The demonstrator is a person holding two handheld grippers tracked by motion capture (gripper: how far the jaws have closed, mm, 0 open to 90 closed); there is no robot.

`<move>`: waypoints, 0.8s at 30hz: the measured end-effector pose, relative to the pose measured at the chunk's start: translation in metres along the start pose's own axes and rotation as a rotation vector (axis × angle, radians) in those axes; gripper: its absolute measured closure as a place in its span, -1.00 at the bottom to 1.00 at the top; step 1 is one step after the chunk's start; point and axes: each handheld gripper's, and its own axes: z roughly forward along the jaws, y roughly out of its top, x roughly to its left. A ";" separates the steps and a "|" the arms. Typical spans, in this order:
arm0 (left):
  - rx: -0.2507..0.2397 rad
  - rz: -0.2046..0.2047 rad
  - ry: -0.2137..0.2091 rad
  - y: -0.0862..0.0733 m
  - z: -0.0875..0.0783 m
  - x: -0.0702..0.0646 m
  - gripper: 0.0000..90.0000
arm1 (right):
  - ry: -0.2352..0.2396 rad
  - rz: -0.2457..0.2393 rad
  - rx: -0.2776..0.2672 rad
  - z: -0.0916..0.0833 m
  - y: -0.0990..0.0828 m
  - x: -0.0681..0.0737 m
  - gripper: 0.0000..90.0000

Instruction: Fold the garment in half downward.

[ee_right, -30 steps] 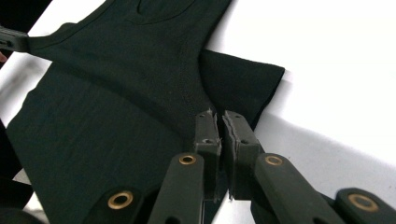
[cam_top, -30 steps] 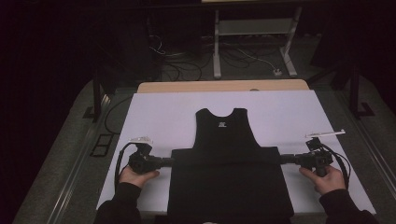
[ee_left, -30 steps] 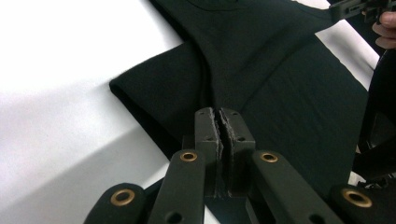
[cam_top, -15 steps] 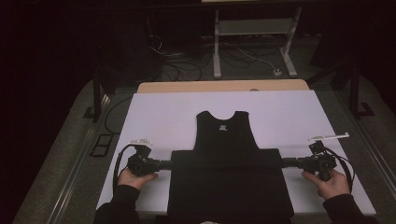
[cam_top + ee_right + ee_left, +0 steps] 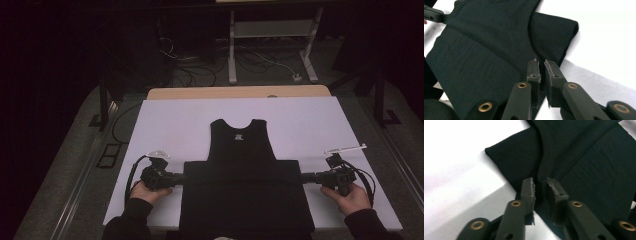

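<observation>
Black shirt (image 5: 245, 185) flat on white tabletop (image 5: 165, 125), lower part folded up over the body, neckline toward the far edge. Left gripper (image 5: 176, 178) at the fold's left edge, fingers (image 5: 528, 192) just now easing apart, a narrow gap showing, cloth edge between them but no longer pinched. Right gripper (image 5: 309, 177) at the fold's right edge, fingers (image 5: 554, 75) likewise just opening, slightly parted over the cloth edge. Hands (image 5: 150, 192) low at the near side.

Dark room, grey carpet (image 5: 75, 165), cables (image 5: 200, 70) behind white-topped table (image 5: 165, 125).
</observation>
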 end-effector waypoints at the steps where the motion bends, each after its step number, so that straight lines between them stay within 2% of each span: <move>1: -0.004 0.002 0.009 0.000 0.000 0.000 0.55 | -0.002 -0.003 -0.004 0.000 0.000 0.001 0.70; 3: -0.012 0.018 0.050 0.000 -0.001 -0.003 0.32 | -0.014 -0.019 -0.014 -0.001 0.000 0.002 0.58; 5: -0.033 0.046 0.091 0.000 -0.003 -0.006 0.24 | -0.018 -0.023 -0.020 -0.001 0.000 0.003 0.54; 6: -0.044 0.051 0.094 0.001 -0.004 -0.007 0.16 | -0.022 -0.025 -0.025 -0.002 0.000 0.003 0.48; 8: -0.061 0.048 0.093 0.002 -0.005 -0.008 0.00 | -0.033 -0.026 -0.032 -0.003 0.000 0.005 0.35; 11: -0.076 0.033 0.082 0.004 -0.007 -0.007 -0.13 | -0.051 -0.031 -0.057 -0.005 0.000 0.005 0.18; 12: -0.076 0.038 0.073 0.005 -0.009 -0.007 -0.22 | -0.063 -0.037 -0.079 -0.006 0.000 0.006 0.01; 14: -0.084 0.033 0.076 0.006 -0.009 -0.007 -0.25 | -0.069 -0.044 -0.088 -0.006 0.000 0.006 -0.02; 19: -0.117 0.032 0.055 0.009 -0.016 -0.005 -0.43 | -0.080 -0.073 -0.128 -0.010 0.001 0.009 -0.38; 20: -0.123 0.030 0.052 0.010 -0.017 -0.005 -0.43 | -0.080 -0.073 -0.128 -0.010 0.001 0.009 -0.38; 24: -0.131 0.023 0.049 0.012 -0.019 -0.004 -0.60 | -0.083 -0.096 -0.147 -0.013 0.003 0.010 -0.60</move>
